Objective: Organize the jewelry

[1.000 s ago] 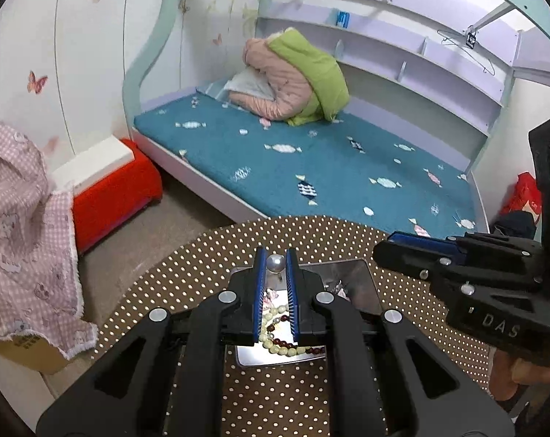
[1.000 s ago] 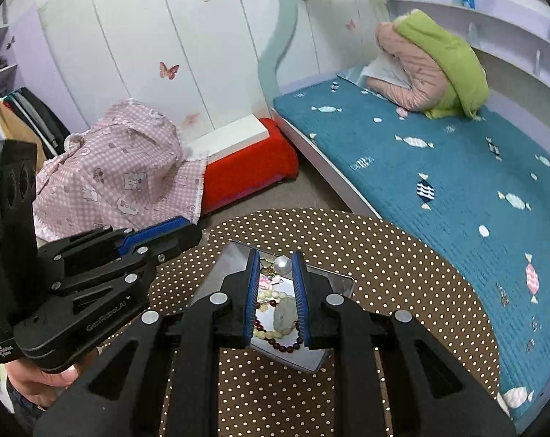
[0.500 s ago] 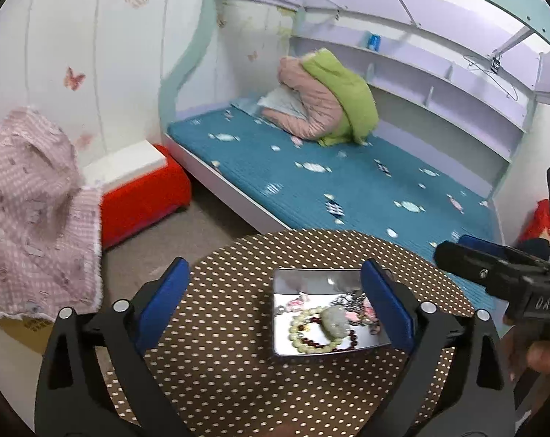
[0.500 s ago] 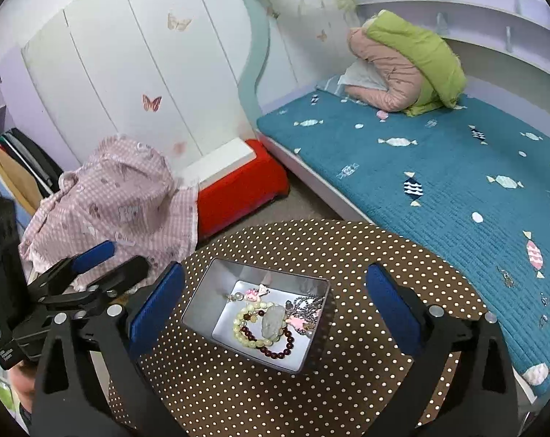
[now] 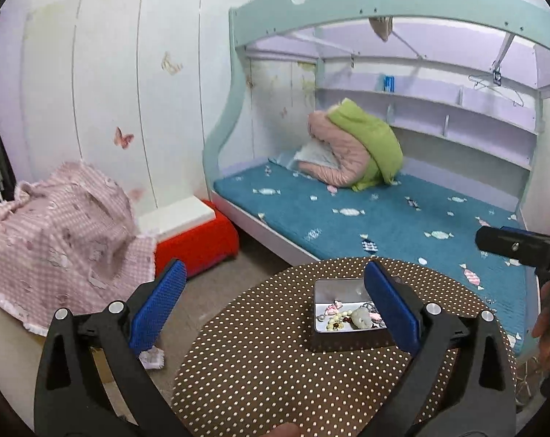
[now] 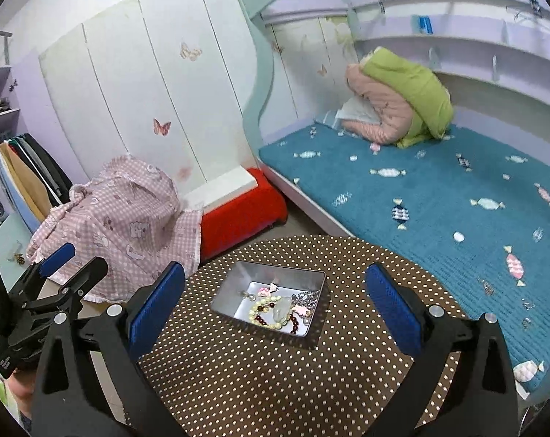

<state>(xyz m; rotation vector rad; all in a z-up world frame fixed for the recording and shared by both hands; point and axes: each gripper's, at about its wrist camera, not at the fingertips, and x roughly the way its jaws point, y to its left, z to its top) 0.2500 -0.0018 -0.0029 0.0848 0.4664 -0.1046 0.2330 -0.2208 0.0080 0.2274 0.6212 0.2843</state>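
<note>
A silver metal tin (image 6: 234, 277) sits on a round brown polka-dot table (image 6: 260, 371). It holds a cream bead bracelet (image 6: 254, 309), a dark red bead bracelet (image 6: 293, 322), a pale stone pendant (image 6: 283, 306), pink charms and a silver chain. The tin also shows in the left wrist view (image 5: 333, 288), partly behind my right finger. My left gripper (image 5: 275, 309) is open and empty, held above and back from the tin. My right gripper (image 6: 275, 309) is open and empty, above the table's near side. The left gripper also shows at the right wrist view's left edge (image 6: 56, 273).
A bed with a teal mattress (image 6: 439, 196) lies behind the table, with folded pink and green quilts (image 6: 398, 105). A red stool (image 6: 242, 215) and a pink checked cloth (image 6: 118, 218) over furniture stand to the left. The right gripper's tip (image 5: 519, 245) shows at the left view's right edge.
Both grippers went from shut over the tin to wide open, then rose and pulled back. The jewelry stays in the tin.
</note>
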